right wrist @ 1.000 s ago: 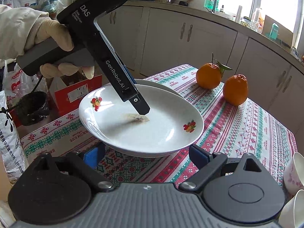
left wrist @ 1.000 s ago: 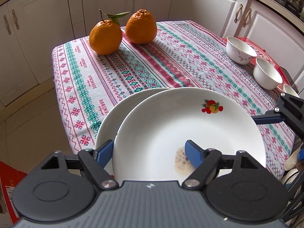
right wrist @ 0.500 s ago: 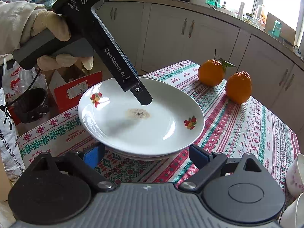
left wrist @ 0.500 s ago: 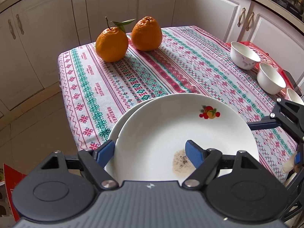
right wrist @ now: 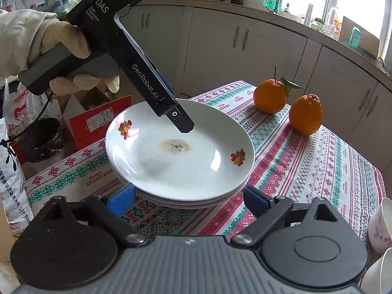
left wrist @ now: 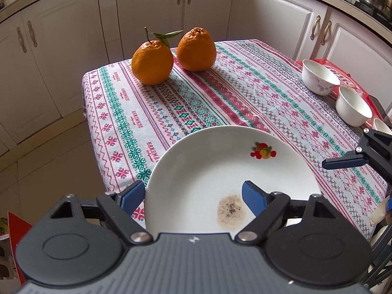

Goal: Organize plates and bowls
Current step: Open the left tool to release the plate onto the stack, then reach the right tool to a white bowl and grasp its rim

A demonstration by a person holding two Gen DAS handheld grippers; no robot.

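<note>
A white plate point(left wrist: 220, 171) with fruit prints and a brown stain lies on a second white plate point(right wrist: 196, 202) at the near corner of the table; it also shows in the right wrist view point(right wrist: 196, 161). My left gripper point(left wrist: 193, 196) stands open, one finger over the plate's inside and one outside its rim; it also shows in the right wrist view point(right wrist: 181, 122), above the plate. My right gripper point(right wrist: 188, 198) is open and empty, just short of the stack. White bowls point(left wrist: 318, 77) point(left wrist: 352, 109) stand at the table's right edge.
Two oranges point(left wrist: 152, 63) point(left wrist: 196, 49) sit at the far end of the patterned tablecloth point(left wrist: 196, 103). Bowls point(right wrist: 379, 223) are close by my right gripper. A red box point(right wrist: 98, 122) and a black bin point(right wrist: 41, 139) stand on the floor. Cabinets surround the table.
The left gripper lowered the stained plate onto the other plate, centred it there and let go of its rim. The right gripper stayed open and barely moved.
</note>
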